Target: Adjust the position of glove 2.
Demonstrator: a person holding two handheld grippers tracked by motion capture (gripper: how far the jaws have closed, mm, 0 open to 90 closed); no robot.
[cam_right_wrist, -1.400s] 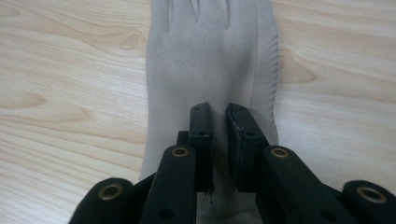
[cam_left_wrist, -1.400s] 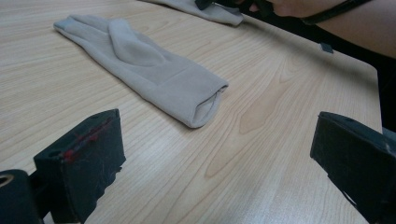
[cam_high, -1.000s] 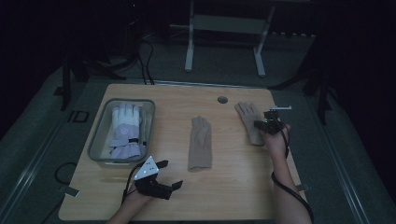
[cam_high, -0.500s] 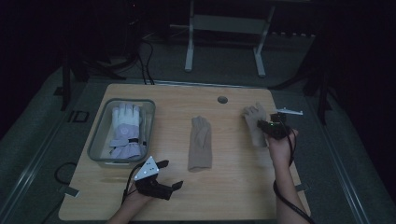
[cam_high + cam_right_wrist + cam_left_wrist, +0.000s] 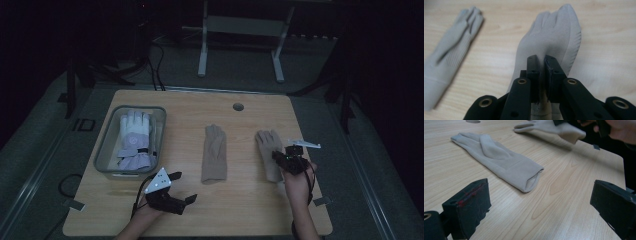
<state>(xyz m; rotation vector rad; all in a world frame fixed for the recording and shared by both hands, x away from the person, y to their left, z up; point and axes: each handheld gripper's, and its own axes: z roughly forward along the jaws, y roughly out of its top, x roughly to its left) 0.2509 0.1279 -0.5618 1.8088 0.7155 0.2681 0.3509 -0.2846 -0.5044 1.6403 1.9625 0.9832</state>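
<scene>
Right claw point(image 5: 543, 75) clamped on cuff of right glove point(image 5: 554, 37), lifted partly off tabletop point(image 5: 250, 210). Left claw point(image 5: 182, 187) wide open, empty; second glove point(image 5: 499, 160) just ahead, untouched. White gloves point(image 5: 134, 140) already in bin point(image 5: 102, 155). Beige pair likely left.

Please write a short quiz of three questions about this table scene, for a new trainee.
1. True or false: the right gripper is shut on a beige glove.
2. What lies in the grey bin? A) a white glove B) a cup C) a towel
3. Fill in: the left gripper's jaws stand ____, with nothing between them.

Key:
1. True; its jaws pinch the fabric of the beige glove.
2. A; a white glove lies in the bin.
3. open; it rests near the second beige glove at the middle of the table.
</scene>
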